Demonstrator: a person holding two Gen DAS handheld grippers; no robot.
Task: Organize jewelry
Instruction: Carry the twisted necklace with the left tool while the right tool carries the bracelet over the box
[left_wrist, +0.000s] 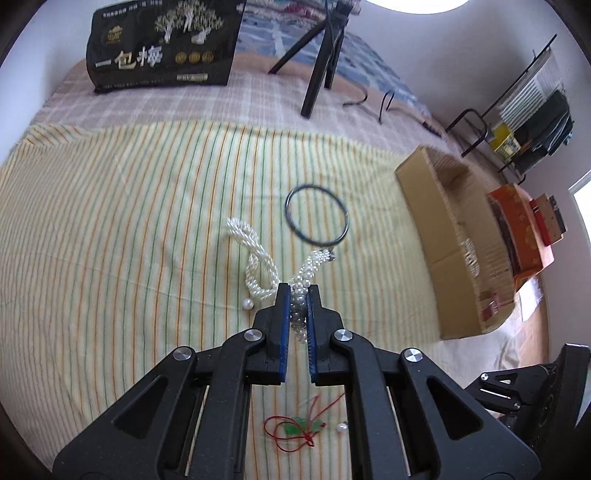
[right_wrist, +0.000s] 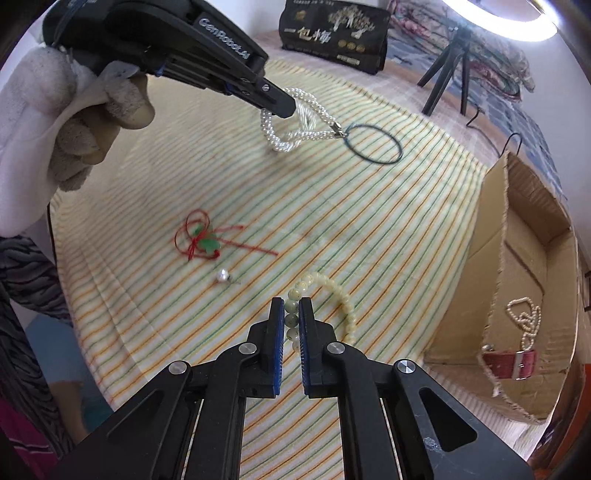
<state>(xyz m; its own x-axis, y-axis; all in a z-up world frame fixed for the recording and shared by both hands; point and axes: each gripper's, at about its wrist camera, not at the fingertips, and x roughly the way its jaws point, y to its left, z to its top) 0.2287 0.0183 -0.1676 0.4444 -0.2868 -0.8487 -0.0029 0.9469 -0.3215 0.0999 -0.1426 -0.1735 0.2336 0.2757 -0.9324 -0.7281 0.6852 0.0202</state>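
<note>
While both tools are loaded at once, the main risk is a snag: the left gripper (left_wrist: 299, 291) is clamped on the twisted pearl necklace (left_wrist: 255, 254), whose metal clasp lies touching or just beside the thin dark ring (left_wrist: 317, 214) at centre frame, so a lift could drag the hoop along or let the slick, round pearls slip from between the blue pads. In the right wrist view, the gloved left hand (right_wrist: 62, 110) fills the upper left; lower and left of centre lie a red cord with green stones (right_wrist: 201, 240) and a loose pearl earring (right_wrist: 222, 276), small enough to get buried in the soft striped cloth (right_wrist: 388, 240). At bottom centre the right gripper (right_wrist: 291, 306) is closed on a bracelet of pale, smooth beads (right_wrist: 332, 295), elastic-looking and likely to roll or spring free. At far right the corrugated cardboard box (right_wrist: 495, 229) already holds a pearl strand (right_wrist: 524, 317) and a red strap (right_wrist: 509, 363); its ragged rim could catch a dangling loop
</note>
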